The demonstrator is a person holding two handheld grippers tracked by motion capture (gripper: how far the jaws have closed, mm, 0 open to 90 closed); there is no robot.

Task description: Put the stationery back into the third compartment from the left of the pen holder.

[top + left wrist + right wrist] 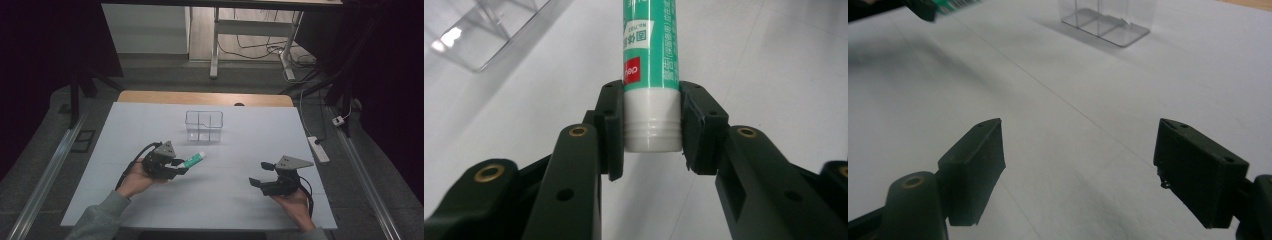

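My left gripper point(652, 125) clamps the glue stick point(650, 60) at its white end; right gripper point(1075, 172) gapes empty. I should align the stick squarely over the organizer point(204, 126) before release.

left gripper point(181, 169) clamped, right gripper point(261, 174) agape

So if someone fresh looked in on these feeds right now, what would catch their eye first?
Probably the green and white glue stick, clamped at its white end by the left hand-held gripper and held above the white table at left of centre. Next, the clear divided box standing alone toward the far edge. The right hand-held gripper sits near the front right, jaws wide apart with nothing between them.
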